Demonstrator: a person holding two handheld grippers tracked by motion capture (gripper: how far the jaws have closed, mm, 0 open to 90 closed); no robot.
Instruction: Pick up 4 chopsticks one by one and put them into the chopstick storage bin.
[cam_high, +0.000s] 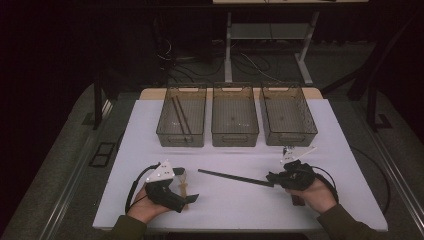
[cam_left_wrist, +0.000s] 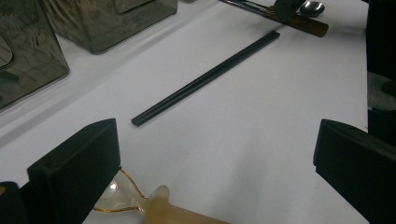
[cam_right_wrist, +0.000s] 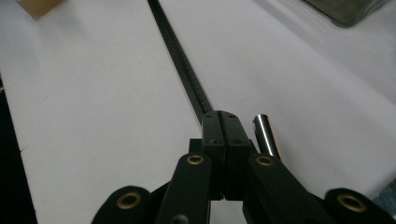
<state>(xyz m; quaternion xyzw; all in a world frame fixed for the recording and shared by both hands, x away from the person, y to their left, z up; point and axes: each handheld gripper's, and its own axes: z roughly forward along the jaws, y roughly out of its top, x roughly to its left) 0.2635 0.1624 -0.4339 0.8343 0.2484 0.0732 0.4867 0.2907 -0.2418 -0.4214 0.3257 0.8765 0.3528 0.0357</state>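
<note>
Step in hand: the right gripper (cam_high: 272, 178) is clamping the near end of the black chopsticks (cam_high: 234, 177), a pair lying side by side on the white tabletop (cam_high: 350, 165); this looks like the grasp stage of sorting cutlery into bins.
Right fingers: pressed fully together in the right gripper view, with the chopsticks (cam_right_wrist: 180, 70) running straight out from under their tips (cam_right_wrist: 226, 122), so they are gripping that end.
Left fingers: standing wide apart and holding nothing; the left gripper (cam_high: 192, 198) is resting low over the tabletop.
Chopsticks' place: lying flat in front of the middle bin (cam_high: 234, 115), between the two grippers, well short of the bins.
Other cutlery: a translucent amber spoon (cam_left_wrist: 140, 205) is lying just under the left gripper; a metal spoon with a brown handle (cam_left_wrist: 308, 16) is lying beside the right gripper.
Bins: three smoky clear bins are standing in a row at the far edge; the left bin (cam_high: 181, 116) is already holding dark sticks, which look like another pair of chopsticks.
Next move, as judged: lifting the pair without letting the far end drag or the two sticks split, then carrying it to the left bin.
Care needed: the hold is at the very end, so the pair is likely to droop or swing; a slow, level lift is advisable.
</note>
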